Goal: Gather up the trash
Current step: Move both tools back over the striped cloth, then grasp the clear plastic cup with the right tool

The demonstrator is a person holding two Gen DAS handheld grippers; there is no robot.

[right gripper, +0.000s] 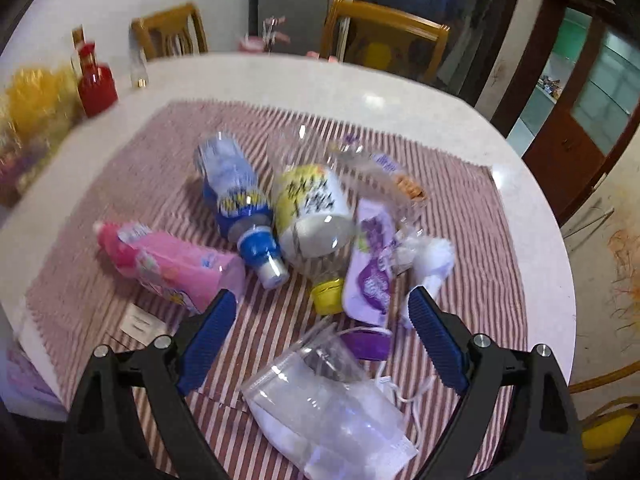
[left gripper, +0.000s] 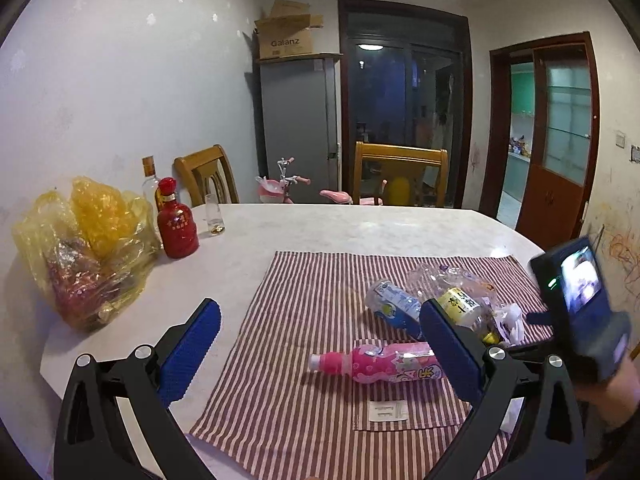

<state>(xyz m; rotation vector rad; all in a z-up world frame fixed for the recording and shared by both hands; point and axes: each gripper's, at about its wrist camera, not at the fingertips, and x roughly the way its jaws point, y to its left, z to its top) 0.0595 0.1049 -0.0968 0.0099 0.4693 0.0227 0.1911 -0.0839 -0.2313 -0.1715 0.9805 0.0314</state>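
Note:
Trash lies on a red-and-white striped cloth (right gripper: 472, 240): a pink bottle (right gripper: 168, 260), a blue-labelled bottle (right gripper: 236, 196), a yellow-capped bottle with a yellow and white label (right gripper: 316, 208), a purple wrapper (right gripper: 370, 264), white tissue (right gripper: 434, 258), crumpled clear packaging (right gripper: 360, 164) and a clear plastic cup (right gripper: 316, 364). My right gripper (right gripper: 320, 296) hangs open just above the pile, the yellow cap under the gap between its tips. My left gripper (left gripper: 320, 312) is open over the cloth (left gripper: 304, 280), short of the pink bottle (left gripper: 380, 362), blue bottle (left gripper: 394, 306) and yellow-labelled bottle (left gripper: 460, 304).
At the table's far left stand a yellow plastic bag (left gripper: 88, 248), a red bottle (left gripper: 176, 224), a clear bottle (left gripper: 150, 180) and a glass (left gripper: 214, 214). Two wooden chairs (left gripper: 400, 172) stand behind the table. The right gripper's body with a lit screen (left gripper: 580, 292) shows at the right, held by a hand (left gripper: 616, 396).

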